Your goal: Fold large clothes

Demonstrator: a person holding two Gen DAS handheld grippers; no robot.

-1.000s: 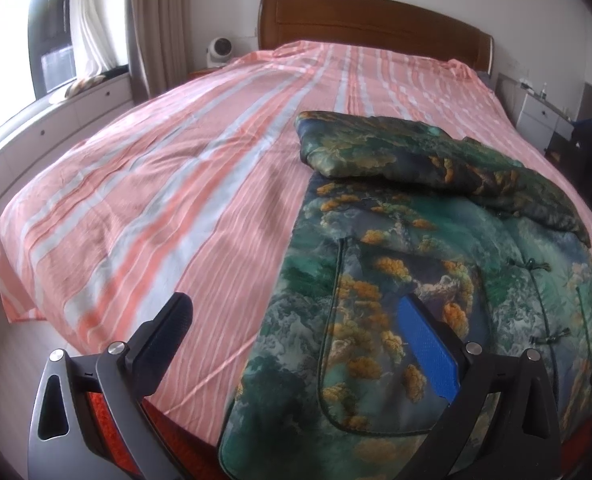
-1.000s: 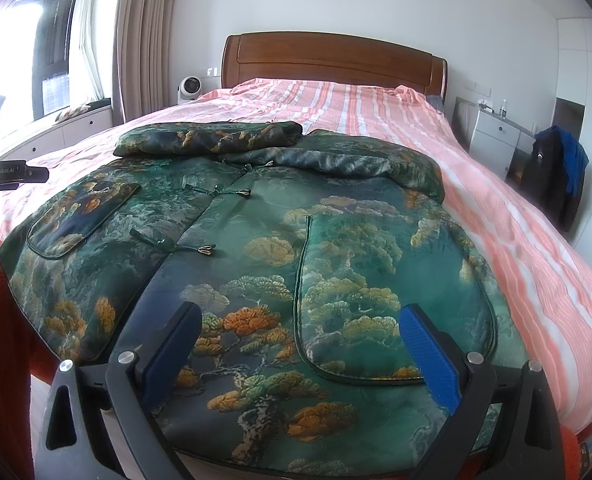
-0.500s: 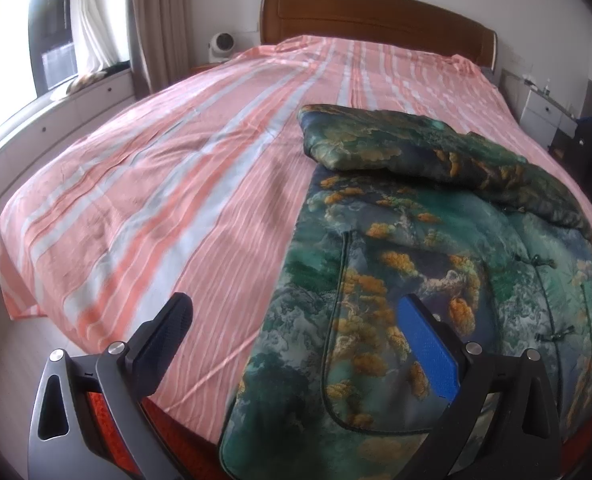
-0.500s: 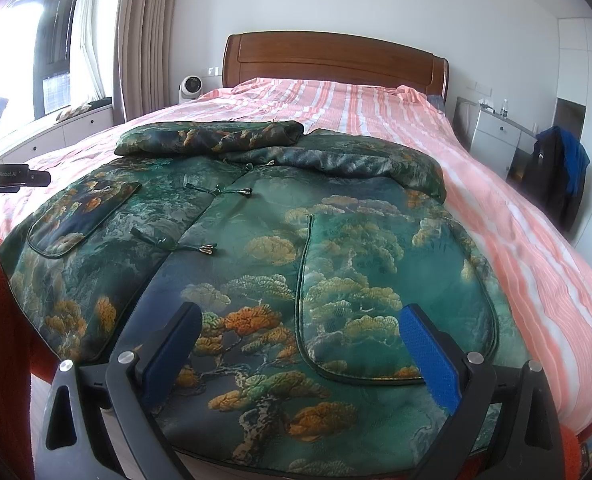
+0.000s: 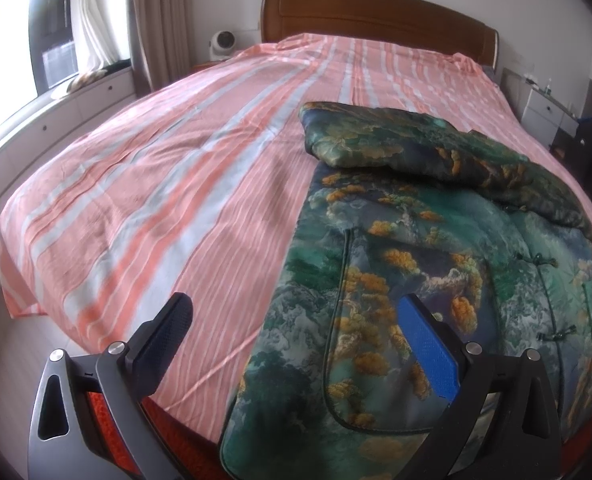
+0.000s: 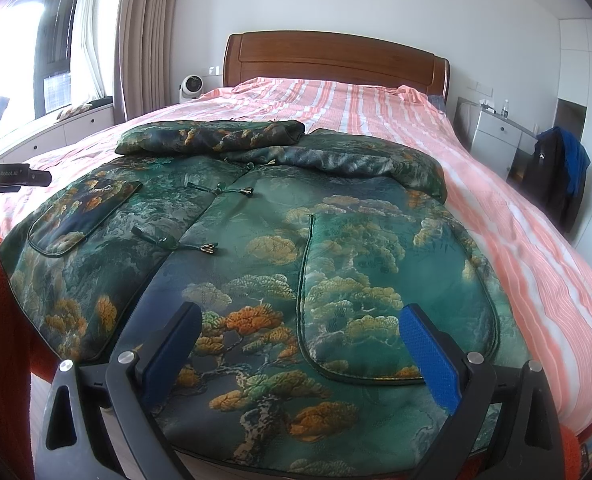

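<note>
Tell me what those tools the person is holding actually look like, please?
Each hand-held gripper is a dark grey, angular frame with triangular cut-outs and silver pivot bolts. The left hand-held gripper and the right hand-held gripper both carry two flat, textured blue finger pads. In the right wrist view, the left tool's black body reads "GenRobot.AI". An orange knitted sleeve shows beside it.

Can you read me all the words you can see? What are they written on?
"GenRobot.AI": white letters on the black body of the left tool, at the left edge of the right wrist view.
Small bottle on the white nightstand: any label is too small to read.
Nothing else has writing.
</note>
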